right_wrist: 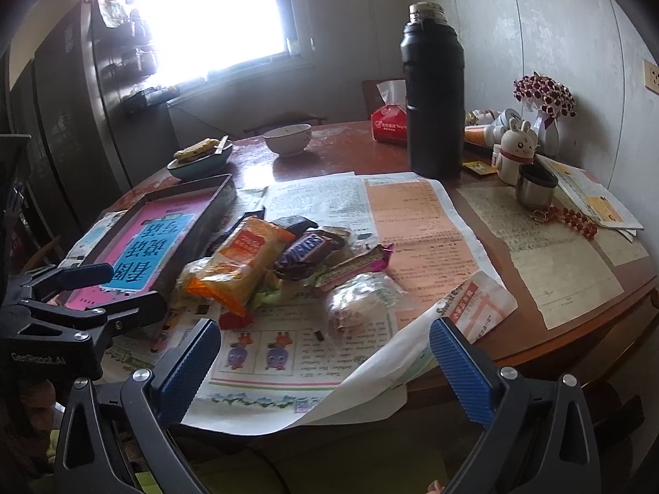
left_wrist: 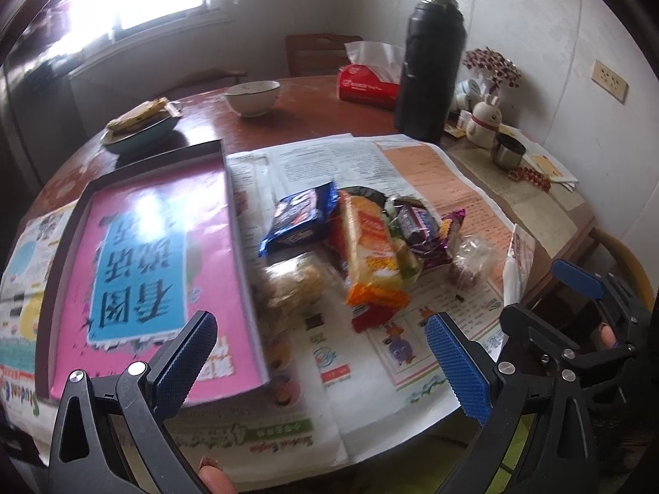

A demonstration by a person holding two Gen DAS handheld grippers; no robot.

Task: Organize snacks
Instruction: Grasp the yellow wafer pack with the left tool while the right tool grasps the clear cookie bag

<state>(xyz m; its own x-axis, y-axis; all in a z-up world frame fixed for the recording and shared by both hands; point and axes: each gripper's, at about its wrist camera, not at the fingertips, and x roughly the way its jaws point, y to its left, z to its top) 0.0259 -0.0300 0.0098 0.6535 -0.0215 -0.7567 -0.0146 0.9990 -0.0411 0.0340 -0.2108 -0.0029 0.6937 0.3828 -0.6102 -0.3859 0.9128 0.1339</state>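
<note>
A pile of snacks lies on newspaper in the middle of the round table: a blue packet (left_wrist: 298, 216), an orange-yellow biscuit pack (left_wrist: 370, 247) (right_wrist: 243, 259), a Snickers bar (left_wrist: 416, 222) (right_wrist: 304, 247), a purple wrapper (left_wrist: 447, 234) (right_wrist: 354, 265) and clear-wrapped pastries (left_wrist: 467, 265) (right_wrist: 358, 300). A shallow dark tray (left_wrist: 230, 222) (right_wrist: 214, 201) with a pink book in it lies left of the pile. My left gripper (left_wrist: 321, 366) is open and empty, near the table's front edge. My right gripper (right_wrist: 325, 370) is open and empty, in front of the pile.
A tall black thermos (left_wrist: 430, 66) (right_wrist: 432, 94), a red tissue pack (left_wrist: 366, 84), a white bowl (right_wrist: 288, 140) and a plate of food (left_wrist: 140, 123) stand at the back. A rabbit figurine (right_wrist: 515, 152), a steel cup (right_wrist: 535, 185) and red beads (right_wrist: 572, 218) sit at the right.
</note>
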